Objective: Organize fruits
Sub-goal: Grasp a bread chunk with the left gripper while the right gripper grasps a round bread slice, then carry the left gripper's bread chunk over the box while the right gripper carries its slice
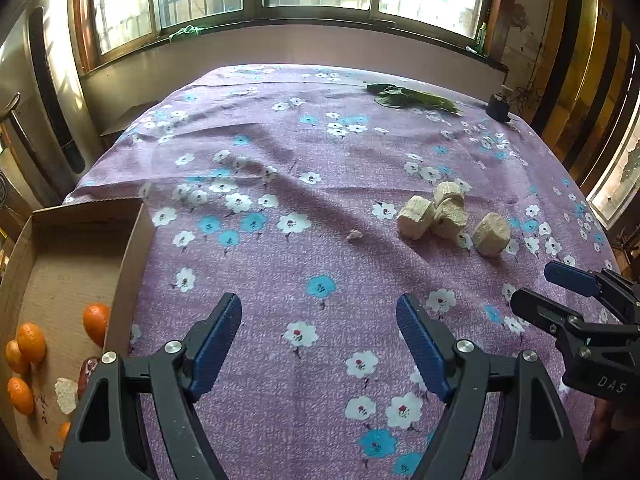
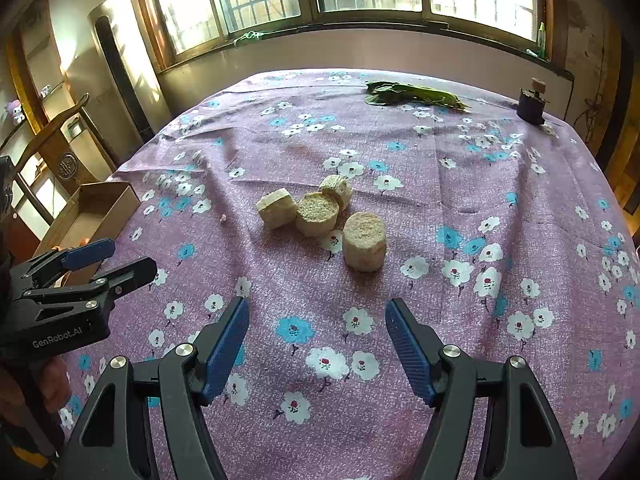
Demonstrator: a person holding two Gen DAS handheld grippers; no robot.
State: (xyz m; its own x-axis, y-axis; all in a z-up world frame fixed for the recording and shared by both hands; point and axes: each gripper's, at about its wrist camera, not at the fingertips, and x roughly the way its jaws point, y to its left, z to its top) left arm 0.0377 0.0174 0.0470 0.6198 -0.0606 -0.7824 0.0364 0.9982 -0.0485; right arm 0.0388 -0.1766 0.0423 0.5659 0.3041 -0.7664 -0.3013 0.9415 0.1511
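- Both sets of jaws stood wide and empty over the cloth (image 1: 280,272) when I looked: the left gripper (image 1: 320,344) had nothing between its blue pads, and neither did the right gripper (image 2: 318,344).
- Four pale cylindrical chunks (image 2: 320,212) lay near the middle of the table, three bunched and touching, the fourth (image 2: 365,246) just beside them and nearest my right gripper.
- What the chunks were I could not tell; they looked fibrous, possibly cut fruit or cane.
- At the table's left edge sat the box (image 1: 132,240), with several oranges (image 1: 30,342) already in it, a pale piece (image 1: 66,394) like the chunks and something reddish beside them.
- Leaves (image 2: 412,94) and a small dark jar (image 2: 530,106) sat at the far side, well apart from the work.
- A crumb (image 1: 354,235) lay loose on the cloth between chunks and box.
- I judged the step in hand to be a reach for a chunk, most likely the lone one, with the right gripper.
- To do it well I would centre it between the pads, come down over its curved sides and close gently, since it looked crumbly.
- Taking the lone chunk first would avoid knocking the bunched three.
- The left gripper was better kept clear of that path, nearer the box.
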